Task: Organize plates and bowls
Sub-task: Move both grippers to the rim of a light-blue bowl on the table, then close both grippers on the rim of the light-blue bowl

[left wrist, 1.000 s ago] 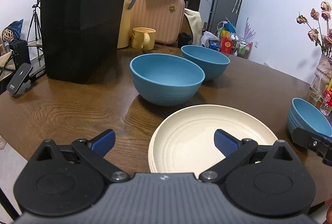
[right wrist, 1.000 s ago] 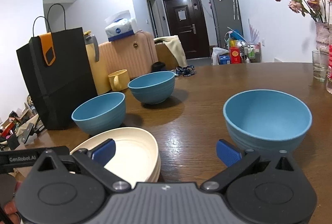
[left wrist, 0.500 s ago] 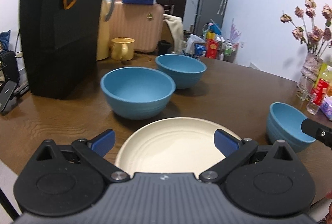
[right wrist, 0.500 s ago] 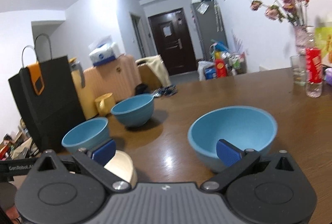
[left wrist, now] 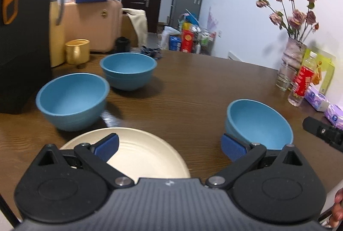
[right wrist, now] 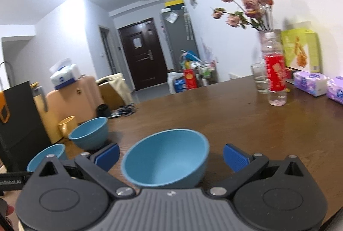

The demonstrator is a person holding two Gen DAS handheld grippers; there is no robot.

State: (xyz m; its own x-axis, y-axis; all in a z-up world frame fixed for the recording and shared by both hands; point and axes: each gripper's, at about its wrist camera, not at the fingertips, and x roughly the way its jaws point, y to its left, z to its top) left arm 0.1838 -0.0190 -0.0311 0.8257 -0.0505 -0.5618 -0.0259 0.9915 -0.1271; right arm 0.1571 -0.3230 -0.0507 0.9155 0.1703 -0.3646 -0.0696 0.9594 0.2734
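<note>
Three blue bowls and a cream plate (left wrist: 137,156) sit on a brown wooden table (left wrist: 203,85). In the left wrist view one bowl (left wrist: 72,100) is at left, one (left wrist: 128,72) behind it, one (left wrist: 259,123) at right. My left gripper (left wrist: 169,145) is open and empty, over the plate's near right edge. My right gripper (right wrist: 170,156) is open and empty, with its two fingers either side of the right bowl (right wrist: 165,158). The other two bowls (right wrist: 90,132) (right wrist: 47,156) show at its left.
A black paper bag (left wrist: 21,42), yellow jug (left wrist: 56,29) and gold cup (left wrist: 77,51) stand at back left. A vase of dried flowers (left wrist: 293,51), glass (right wrist: 259,76), red-labelled bottle (right wrist: 275,72) and tissue packs (right wrist: 310,81) stand at right.
Both views have swung right. The plate and left bowls slid left in the left wrist view. The right gripper has come up around the right bowl, now between its fingers.
</note>
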